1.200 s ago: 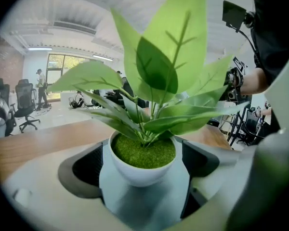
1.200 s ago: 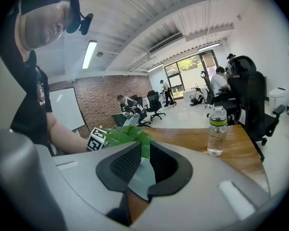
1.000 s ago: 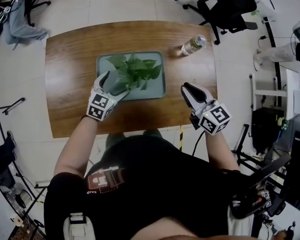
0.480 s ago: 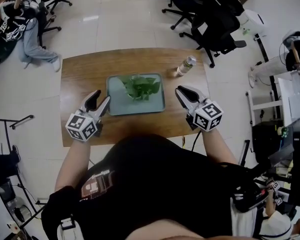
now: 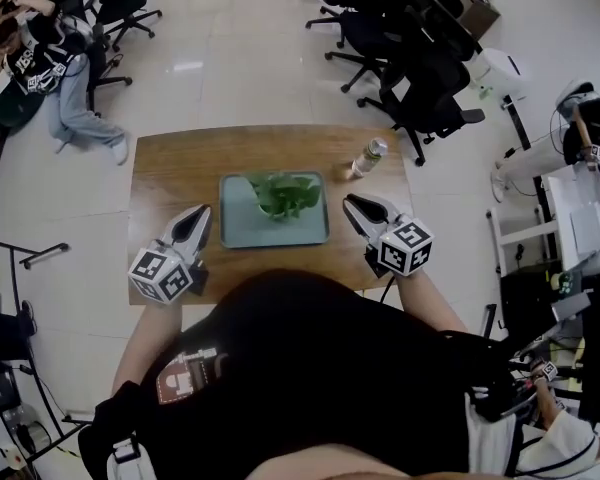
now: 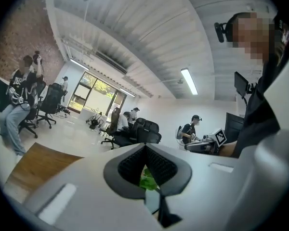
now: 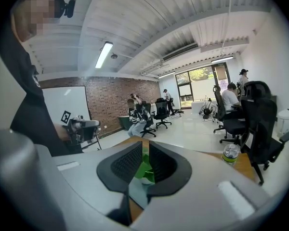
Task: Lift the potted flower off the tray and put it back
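Note:
The potted flower (image 5: 285,194), a clump of green leaves, stands on the grey tray (image 5: 238,230) in the middle of the wooden table (image 5: 170,168). My left gripper (image 5: 202,212) hovers over the table's near left part, left of the tray and apart from it. Its jaws have just closed and are shut on nothing. My right gripper (image 5: 351,203) hangs just right of the tray; its jaws have just been closing and stand narrowly open and empty. Leaves (image 6: 147,181) show beyond the left gripper (image 6: 145,147), and leaves (image 7: 143,170) beyond the right gripper (image 7: 143,146).
A clear plastic bottle (image 5: 368,156) with a green label lies at the table's far right, also visible as the bottle (image 7: 229,154). Black office chairs (image 5: 420,78) stand beyond the table. A person (image 5: 55,63) sits at the far left.
My left gripper, open round the plant a second ago, has pulled back to the tray's left and shut. The right gripper rose a little and narrowed. The plant stays on the tray.

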A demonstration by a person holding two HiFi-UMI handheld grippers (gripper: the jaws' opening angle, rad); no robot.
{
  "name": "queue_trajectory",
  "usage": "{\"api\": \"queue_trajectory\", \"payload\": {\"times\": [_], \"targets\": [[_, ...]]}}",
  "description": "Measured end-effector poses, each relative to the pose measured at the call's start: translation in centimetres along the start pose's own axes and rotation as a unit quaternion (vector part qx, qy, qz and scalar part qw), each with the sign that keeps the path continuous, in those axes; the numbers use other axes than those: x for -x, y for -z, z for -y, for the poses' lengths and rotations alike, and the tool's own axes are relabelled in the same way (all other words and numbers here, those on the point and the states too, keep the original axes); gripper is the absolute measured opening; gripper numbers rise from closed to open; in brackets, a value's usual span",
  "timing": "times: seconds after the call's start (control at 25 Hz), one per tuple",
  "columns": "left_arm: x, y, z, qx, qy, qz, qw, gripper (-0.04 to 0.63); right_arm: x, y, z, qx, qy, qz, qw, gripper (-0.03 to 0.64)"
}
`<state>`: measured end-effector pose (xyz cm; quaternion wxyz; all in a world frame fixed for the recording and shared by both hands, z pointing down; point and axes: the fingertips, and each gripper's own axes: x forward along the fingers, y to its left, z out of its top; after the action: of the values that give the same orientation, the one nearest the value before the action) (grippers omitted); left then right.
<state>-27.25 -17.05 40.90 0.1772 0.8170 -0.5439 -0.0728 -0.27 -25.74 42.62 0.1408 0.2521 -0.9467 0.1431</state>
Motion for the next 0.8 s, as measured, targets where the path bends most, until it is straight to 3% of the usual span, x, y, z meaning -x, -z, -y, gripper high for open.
{"api": "queue_trajectory", "payload": {"times": [0.28,0.8], "targets": [[-0.2,2.1,1.0,0.022,0.022,-0.030,0.9991,0.000,-0.2,0.4,-0.3,-0.007,0.005,0.000,1.000,0.052],[-0.8,2.5,1.4,0.020,0.009,-0.036,0.9991,0.000,-0.8,0.6,1.3,-0.024,0.008,0.006,1.000,0.014]]}}
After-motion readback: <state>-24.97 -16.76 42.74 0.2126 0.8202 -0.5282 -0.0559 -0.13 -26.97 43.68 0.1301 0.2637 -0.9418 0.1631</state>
